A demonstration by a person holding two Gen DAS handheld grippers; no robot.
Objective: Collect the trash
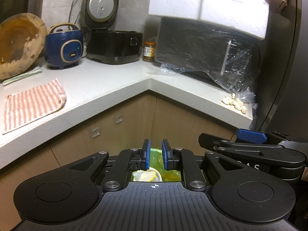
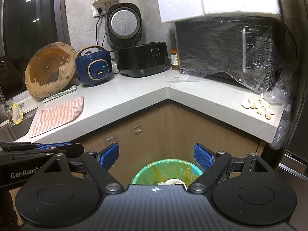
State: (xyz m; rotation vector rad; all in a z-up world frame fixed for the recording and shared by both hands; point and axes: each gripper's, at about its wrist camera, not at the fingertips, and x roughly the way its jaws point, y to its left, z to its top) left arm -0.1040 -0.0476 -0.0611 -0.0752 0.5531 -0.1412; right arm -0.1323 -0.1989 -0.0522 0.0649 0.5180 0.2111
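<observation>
Left gripper point(image 1: 155, 154) jaws are nearly closed, a narrow gap left, nothing held. Right gripper point(image 2: 156, 156) jaws are spread wide, empty. Directly below both, the trash bin point(image 2: 167, 170) with green liner is seen on the floor, a white cup point(image 1: 148, 175) inside. Garlic cloves point(image 2: 258, 105) are left on the countertop point(image 2: 134, 98) at right, a striped cloth point(image 2: 57, 115) at left.

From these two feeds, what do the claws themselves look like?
Both claws, left and right, look alike: black linkage arms with silver pivot bolts, ribbed blue pads on the fingers, two round black discs on a ribbed dark body with a white crosshair. The left one's side reads "GenRobot". No cables or sleeves show.
</observation>
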